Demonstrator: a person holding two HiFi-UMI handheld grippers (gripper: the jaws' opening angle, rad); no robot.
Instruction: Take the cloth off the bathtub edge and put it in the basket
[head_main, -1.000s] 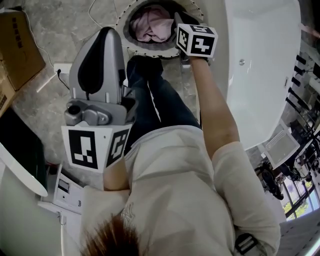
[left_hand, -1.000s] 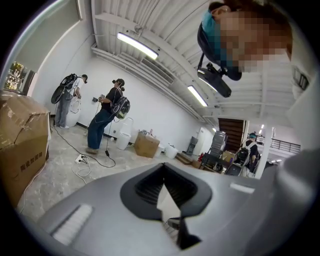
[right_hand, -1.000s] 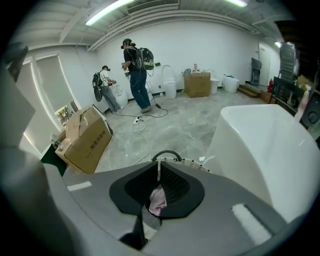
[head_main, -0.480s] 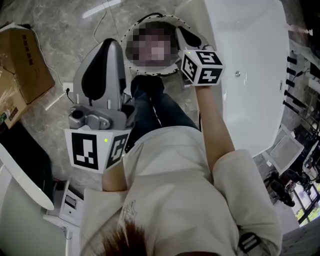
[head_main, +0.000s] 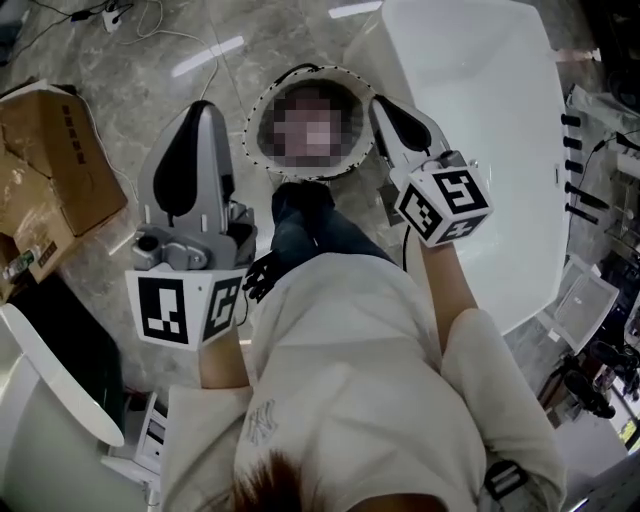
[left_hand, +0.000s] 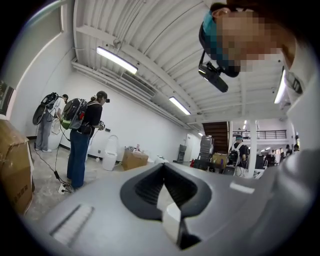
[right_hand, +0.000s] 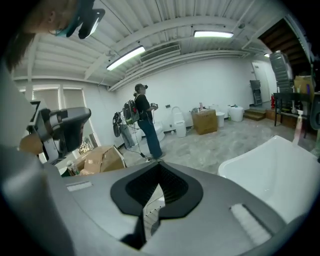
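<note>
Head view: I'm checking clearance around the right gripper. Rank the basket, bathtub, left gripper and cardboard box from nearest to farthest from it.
1. Basket, at the left of the right gripper, and bathtub, at its right: too close to call.
2. Left gripper, farther left.
3. Cardboard box, far left, beyond that.

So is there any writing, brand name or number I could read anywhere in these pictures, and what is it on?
No words or numbers can be read anywhere.
Left cube and right cube: black-and-white square patterns, a code rather than letters.
Emblem on the shirt: too blurred to read.
Box: any print on it is too small to read.
</note>
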